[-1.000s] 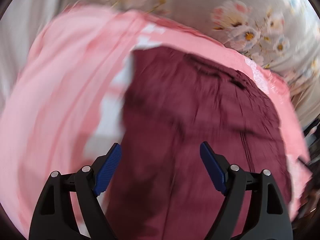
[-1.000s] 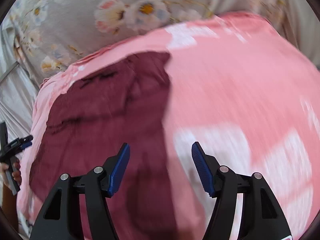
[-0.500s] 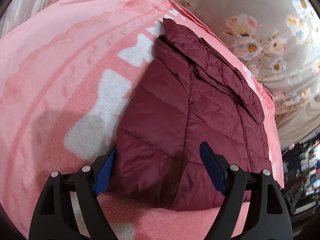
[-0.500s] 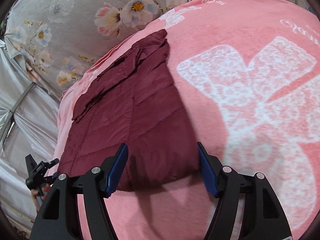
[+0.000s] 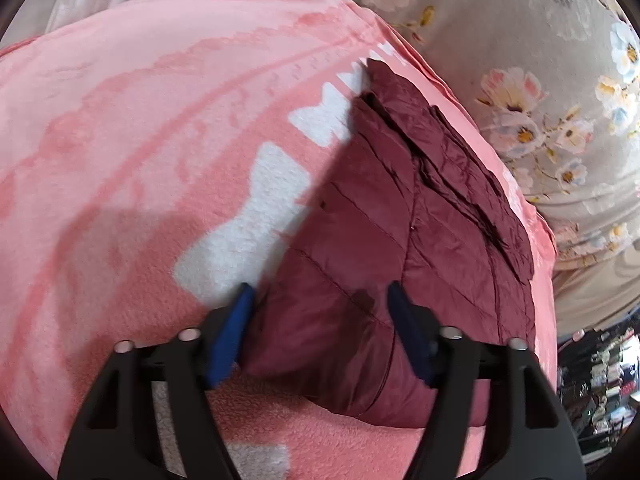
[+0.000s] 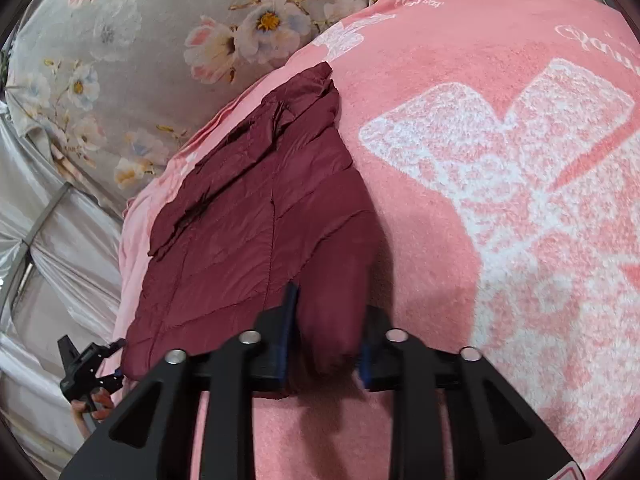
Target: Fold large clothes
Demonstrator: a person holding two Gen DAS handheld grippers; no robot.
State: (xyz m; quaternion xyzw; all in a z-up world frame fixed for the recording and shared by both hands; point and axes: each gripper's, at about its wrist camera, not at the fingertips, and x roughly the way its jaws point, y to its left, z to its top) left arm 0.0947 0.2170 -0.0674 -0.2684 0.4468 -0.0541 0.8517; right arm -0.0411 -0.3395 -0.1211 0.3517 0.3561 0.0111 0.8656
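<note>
A quilted maroon jacket [image 5: 400, 220] lies folded lengthwise on a pink blanket [image 5: 140, 140]. In the left wrist view my left gripper [image 5: 320, 320] straddles the jacket's near corner. Its jaws are closing, one blue pad at the cloth's edge and the other over the top, with a wide hump of fabric between them. In the right wrist view my right gripper [image 6: 326, 332] has pinched the other near corner of the jacket [image 6: 248, 220], a fold bulging between the closing pads. The left gripper [image 6: 118, 360] also shows there, far left, held in a hand.
The pink blanket [image 6: 480, 200] with white bow prints covers the bed. A grey floral sheet [image 5: 540, 100] lies beyond the jacket's far side. Silvery curtain fabric [image 6: 40, 220] hangs at the left, and cluttered shelves [image 5: 600, 380] show past the bed's edge.
Both grippers came down onto the jacket's near end. The right jaws went from wide open to pinched on a fold. The left jaws narrowed around their corner.
</note>
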